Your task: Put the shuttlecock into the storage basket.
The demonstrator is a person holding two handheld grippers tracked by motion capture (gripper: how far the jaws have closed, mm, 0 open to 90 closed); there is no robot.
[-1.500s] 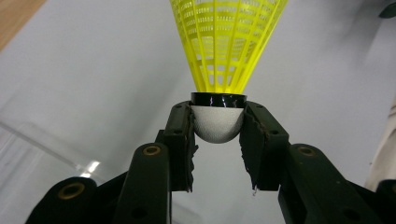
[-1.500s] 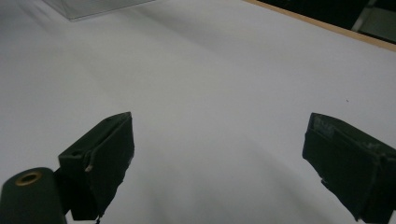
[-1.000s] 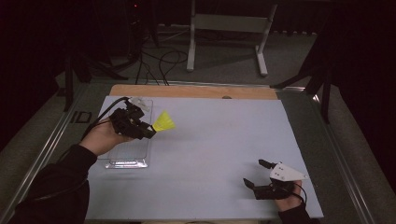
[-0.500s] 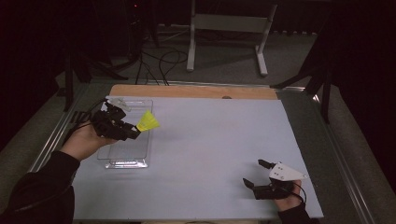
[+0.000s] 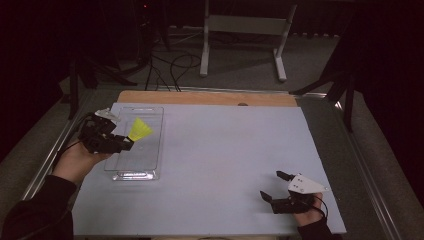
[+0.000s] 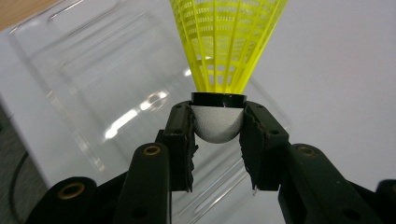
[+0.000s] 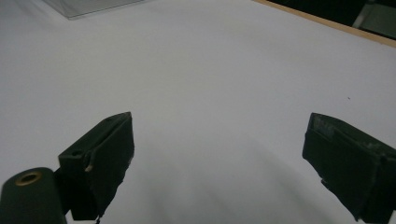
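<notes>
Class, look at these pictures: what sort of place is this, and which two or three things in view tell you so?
Probably a lab or studio set up for recording handling work. A bare white table stands among dark surroundings, loose cables trail over the floor behind it, and a person works with a hand-held left gripper that grips a yellow shuttlecock over a clear plastic tray.

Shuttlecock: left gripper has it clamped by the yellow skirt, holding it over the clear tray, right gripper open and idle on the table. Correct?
Not quite. The left gripper clamps the shuttlecock by its white rounded cork base, not the yellow skirt; the left gripper view shows the pads on either side of the cork. The rest stands: it is over the clear tray, and the right gripper sits open on the table.
</notes>
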